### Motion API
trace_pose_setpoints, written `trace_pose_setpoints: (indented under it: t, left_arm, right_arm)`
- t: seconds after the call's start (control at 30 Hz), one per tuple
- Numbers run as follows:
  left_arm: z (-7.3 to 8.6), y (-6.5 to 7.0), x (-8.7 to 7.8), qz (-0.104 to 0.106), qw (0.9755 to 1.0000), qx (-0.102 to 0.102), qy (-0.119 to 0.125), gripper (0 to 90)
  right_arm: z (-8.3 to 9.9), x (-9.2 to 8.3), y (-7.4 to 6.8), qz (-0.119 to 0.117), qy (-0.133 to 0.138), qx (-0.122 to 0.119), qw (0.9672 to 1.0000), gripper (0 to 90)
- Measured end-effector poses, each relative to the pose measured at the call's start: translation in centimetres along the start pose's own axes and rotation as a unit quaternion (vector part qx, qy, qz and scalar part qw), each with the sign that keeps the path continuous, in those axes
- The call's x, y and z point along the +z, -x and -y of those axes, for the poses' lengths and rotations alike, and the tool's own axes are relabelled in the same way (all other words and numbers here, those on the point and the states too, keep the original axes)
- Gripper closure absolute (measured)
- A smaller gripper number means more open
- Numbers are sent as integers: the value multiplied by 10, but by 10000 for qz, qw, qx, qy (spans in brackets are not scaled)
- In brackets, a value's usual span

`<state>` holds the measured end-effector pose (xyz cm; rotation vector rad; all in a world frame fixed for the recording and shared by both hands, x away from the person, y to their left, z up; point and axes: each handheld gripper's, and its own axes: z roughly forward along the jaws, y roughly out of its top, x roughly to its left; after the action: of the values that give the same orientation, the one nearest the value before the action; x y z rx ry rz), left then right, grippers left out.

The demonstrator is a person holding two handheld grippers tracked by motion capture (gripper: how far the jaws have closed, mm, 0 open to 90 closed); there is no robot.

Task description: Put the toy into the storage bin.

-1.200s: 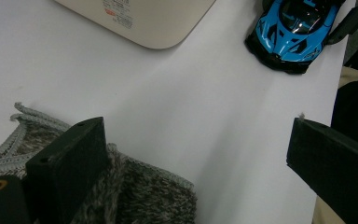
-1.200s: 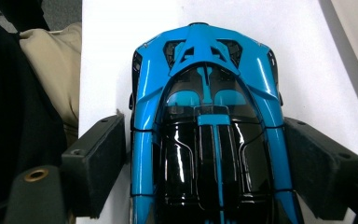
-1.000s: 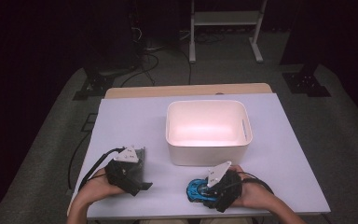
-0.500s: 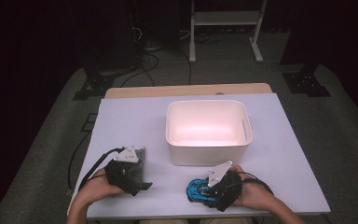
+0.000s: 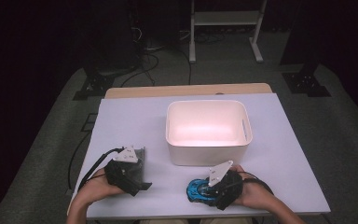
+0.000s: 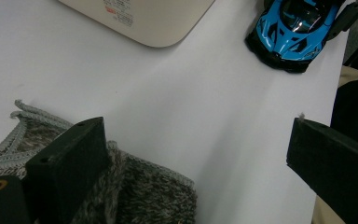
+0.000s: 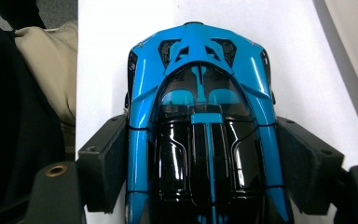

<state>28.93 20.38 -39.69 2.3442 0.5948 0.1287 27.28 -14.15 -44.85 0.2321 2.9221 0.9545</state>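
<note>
A blue and black toy car [image 5: 196,190] [image 7: 200,93] lies near the table's front edge, right of the middle. My right gripper [image 5: 210,190] [image 7: 200,158] straddles it; its jaws have just been closing, and both pads now touch the car's sides. A grey knitted cloth [image 5: 140,156] [image 6: 144,196] lies at the front left. My left gripper [image 5: 137,179] [image 6: 200,149] rests over it, open wide, one jaw above the cloth and the other over bare table. The car [image 6: 291,28] also appears at the top right of the left gripper view.
A white plastic bin [image 5: 207,154] [image 6: 158,18] stands empty in the middle of the white table [image 5: 135,121], just beyond both grippers. The table's front edge runs close behind the hands. Dark floor, cables and stand legs lie past the far edge.
Both hands stay where they were. In the high view nothing has visibly shifted.
</note>
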Motion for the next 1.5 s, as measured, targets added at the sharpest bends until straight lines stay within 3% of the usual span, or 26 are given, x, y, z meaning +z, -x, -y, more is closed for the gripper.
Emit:
trace_pose_setpoints:
  t: [0.27, 1.03, 1.5]
  left_arm:
    - [0, 0, 2, 19, 10000, 10, 13, 45]
    - [1, 1, 2, 72, 10000, -3, 11, 45]
    - [1, 1, 2, 83, 9999, 48, -42, 45]
  right_arm:
    - [-1, -1, -2, 62, 3, -71, 10000, 249]
    - [2, -6, 1, -1, 158, 84, 9998, 252]
    - [3, -5, -3, 130, 7, -9, 9999, 247]
